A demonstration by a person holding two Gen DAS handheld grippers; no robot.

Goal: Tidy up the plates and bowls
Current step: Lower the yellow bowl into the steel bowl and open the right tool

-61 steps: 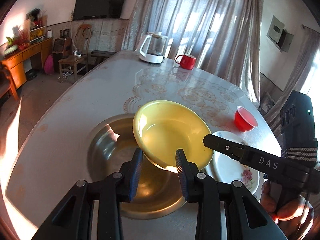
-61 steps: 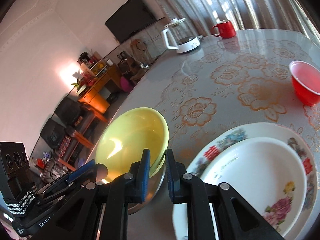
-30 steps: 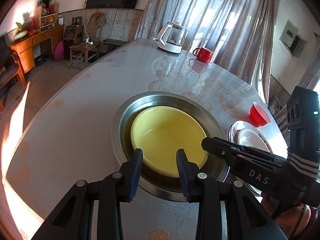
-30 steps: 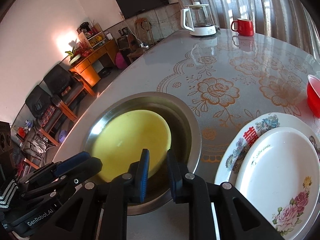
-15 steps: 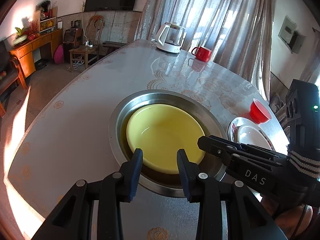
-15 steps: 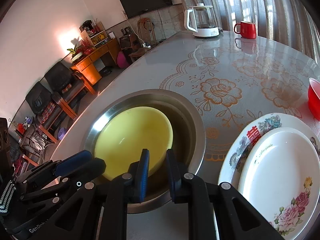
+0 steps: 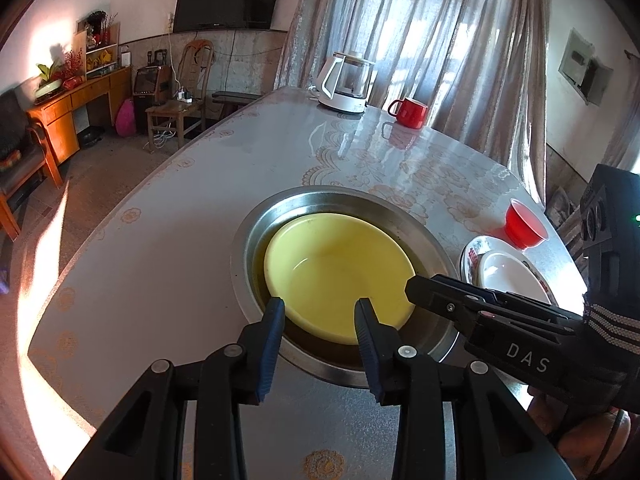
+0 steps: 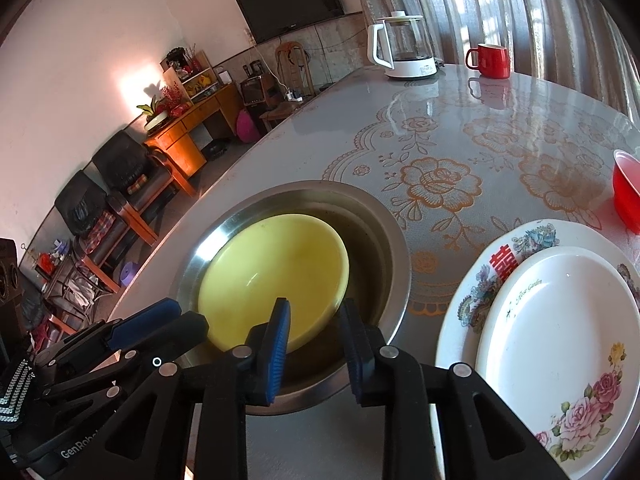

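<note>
While the yellow bowl [image 7: 338,276] sits nested inside the wide steel basin [image 7: 256,236] near the front edge of the tabletop [image 7: 168,248], both claws hover just behind it, pointing down toward its near rim. Seen from its own camera, the left claw [image 7: 320,322] stands partly open with the bowl's near rim showing in the gap between its blue pads; the pads do not appear to press on it. On the other side, the right claw [image 8: 316,322] has its jaws opening at this moment, and the bowl's rim lies in front of them, seemingly free of the pads, so the bowl looks released and resting on its own. To the right of the basin, close to the right edge of the tabletop, a small white plate [image 8: 560,340] lies stacked on a larger flowered plate [image 8: 488,280], and a small red bowl [image 7: 524,224] stands just beyond them. A glass kettle [image 7: 346,82] and a red mug [image 7: 410,112] stand at the far edge. Judging from this layout, the step of nesting the yellow bowl in the basin looks just finished. A sensible next move would be to draw both claws back clear of the rim, then reach across for the red bowl, which calls for a wider opening and a grip on its thin rim.
</note>
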